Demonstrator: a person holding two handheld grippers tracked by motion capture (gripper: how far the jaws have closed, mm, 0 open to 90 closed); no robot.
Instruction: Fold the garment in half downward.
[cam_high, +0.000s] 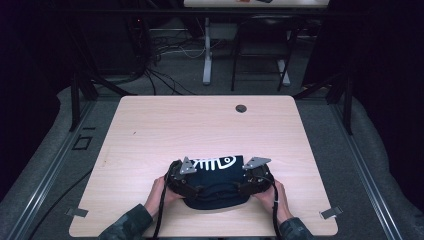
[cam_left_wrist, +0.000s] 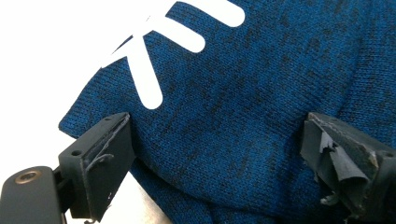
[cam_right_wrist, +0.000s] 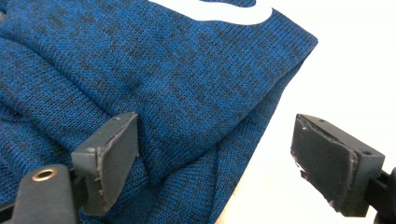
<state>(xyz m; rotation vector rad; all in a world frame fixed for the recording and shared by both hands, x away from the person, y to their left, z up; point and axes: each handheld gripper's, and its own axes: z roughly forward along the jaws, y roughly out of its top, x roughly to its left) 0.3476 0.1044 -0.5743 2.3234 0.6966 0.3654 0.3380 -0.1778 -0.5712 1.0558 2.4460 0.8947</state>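
A dark blue knit hat (cam_high: 216, 181) with a white fish-skeleton print (cam_high: 216, 163) lies flat near the front of the light wooden table (cam_high: 200, 120). My left gripper (cam_high: 194, 189) is at the hat's left side, held by a hand. In the left gripper view it (cam_left_wrist: 217, 128) is open, jaws spread wide over the knit (cam_left_wrist: 243, 84). My right gripper (cam_high: 246, 189) is at the hat's right side. In the right gripper view it (cam_right_wrist: 215, 123) is open; one jaw lies against the fabric (cam_right_wrist: 177, 70), the other stands over bare table, with the hat's edge between them.
A small dark round hole (cam_high: 241, 108) sits near the table's far edge. Metal brackets (cam_high: 77, 212) (cam_high: 331, 212) mark the front corners. Beyond the table stand a desk leg (cam_high: 207, 60) and a chair frame (cam_high: 260, 55) among floor cables.
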